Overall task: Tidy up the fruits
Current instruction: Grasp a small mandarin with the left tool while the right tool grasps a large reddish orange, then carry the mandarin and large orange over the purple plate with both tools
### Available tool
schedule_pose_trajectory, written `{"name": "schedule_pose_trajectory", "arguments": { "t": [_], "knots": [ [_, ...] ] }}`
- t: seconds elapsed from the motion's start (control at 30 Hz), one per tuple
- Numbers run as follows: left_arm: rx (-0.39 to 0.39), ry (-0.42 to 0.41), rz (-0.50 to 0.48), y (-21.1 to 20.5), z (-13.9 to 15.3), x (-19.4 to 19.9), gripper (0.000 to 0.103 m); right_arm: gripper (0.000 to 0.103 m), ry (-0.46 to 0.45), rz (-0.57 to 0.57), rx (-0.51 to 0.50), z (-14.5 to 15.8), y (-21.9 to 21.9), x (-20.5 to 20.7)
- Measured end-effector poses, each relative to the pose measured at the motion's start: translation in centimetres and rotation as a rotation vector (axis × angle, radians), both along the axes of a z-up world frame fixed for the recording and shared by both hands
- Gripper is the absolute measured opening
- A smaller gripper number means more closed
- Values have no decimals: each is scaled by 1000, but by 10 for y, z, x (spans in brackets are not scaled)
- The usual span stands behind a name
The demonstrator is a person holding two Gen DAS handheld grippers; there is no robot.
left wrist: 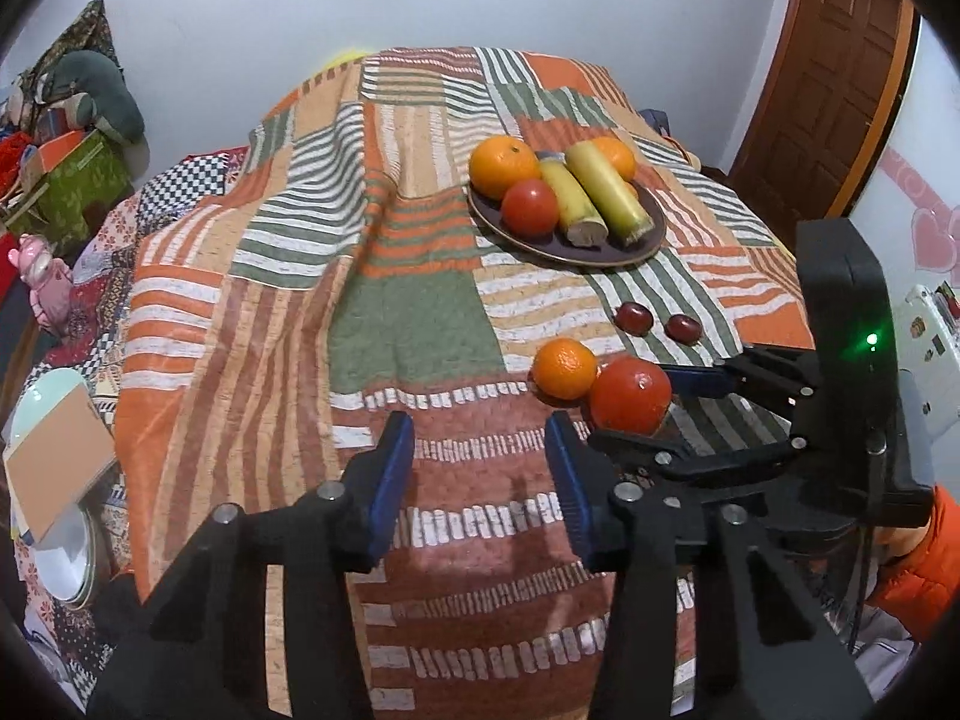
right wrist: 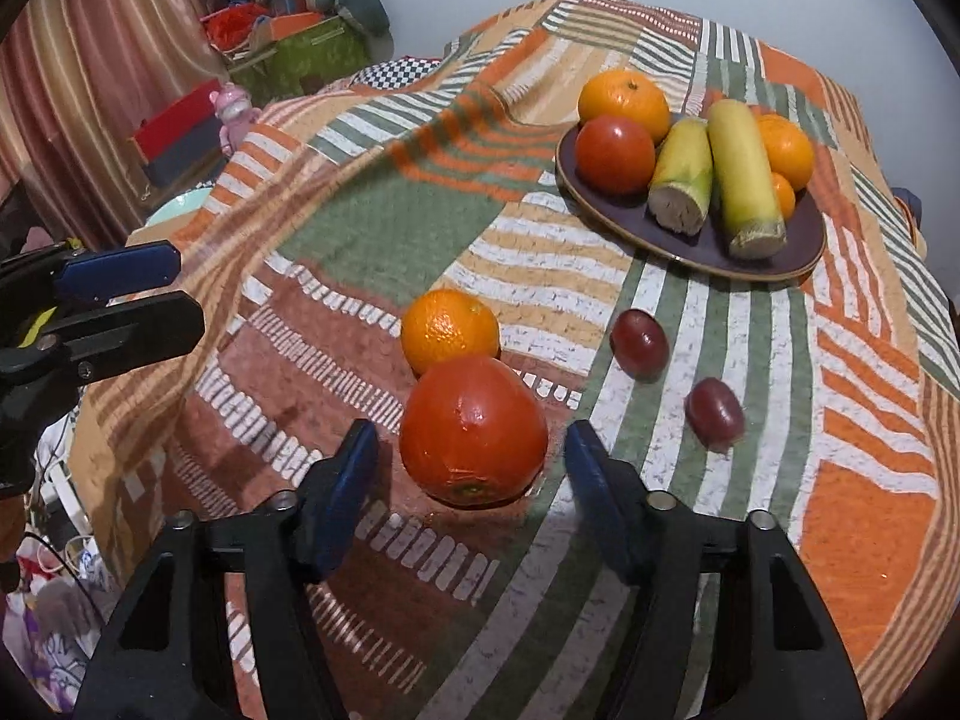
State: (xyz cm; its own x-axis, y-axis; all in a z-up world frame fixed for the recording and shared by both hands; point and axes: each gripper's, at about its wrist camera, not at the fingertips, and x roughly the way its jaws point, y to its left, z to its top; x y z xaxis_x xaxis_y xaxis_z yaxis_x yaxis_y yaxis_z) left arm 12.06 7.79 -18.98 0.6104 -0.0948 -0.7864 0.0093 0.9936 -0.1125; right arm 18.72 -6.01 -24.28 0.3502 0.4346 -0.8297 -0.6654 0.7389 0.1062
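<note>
My right gripper [right wrist: 471,450] stands wide, its blue fingers [right wrist: 339,495] on either side of the red fruit [right wrist: 473,431] without touching it; the fruit sits on the quilt [right wrist: 372,228] just ahead of the tips, centred between them. Directly beyond it, touching or nearly so, lies an orange [right wrist: 449,330]. Ahead and to the right of these jaws lie two grapes [right wrist: 639,343], apart from each other, and farther ahead on the right is the plate [right wrist: 780,264] with two oranges, a red fruit and two yellow-green stalks. My left gripper [left wrist: 480,468] is also wide and holds nothing, only bare quilt between its fingers [left wrist: 393,474]. From there the red fruit [left wrist: 630,394] lies just ahead and to the right of the right finger, the orange [left wrist: 564,368] beside it, the grapes [left wrist: 635,318] beyond, and the plate [left wrist: 576,252] well ahead.
</note>
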Motion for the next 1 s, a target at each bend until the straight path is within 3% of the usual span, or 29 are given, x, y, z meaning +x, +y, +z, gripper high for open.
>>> {"name": "schedule_pose_trajectory", "arguments": {
  "t": [0.07, 0.17, 0.77, 0.87, 1.0],
  "knots": [
    [-5, 8, -9, -4, -3, 4, 44, 43, 2, 3, 11, 1, -2, 1],
    [-9, 19, -22, -10, -8, 12, 44, 42, 25, 6, 34, 4, -7, 3],
    [-27, 123, -65, -48, -52, 73, 44, 42, -75, -156, 112, 45, -89, 28],
    [-17, 117, -55, -48, -55, 77, 38, 42, -72, -176, 116, 45, -98, 34],
    [-10, 100, -65, -48, -52, 76, 37, 42, -67, -198, 115, 43, -108, 40]
  ]
}}
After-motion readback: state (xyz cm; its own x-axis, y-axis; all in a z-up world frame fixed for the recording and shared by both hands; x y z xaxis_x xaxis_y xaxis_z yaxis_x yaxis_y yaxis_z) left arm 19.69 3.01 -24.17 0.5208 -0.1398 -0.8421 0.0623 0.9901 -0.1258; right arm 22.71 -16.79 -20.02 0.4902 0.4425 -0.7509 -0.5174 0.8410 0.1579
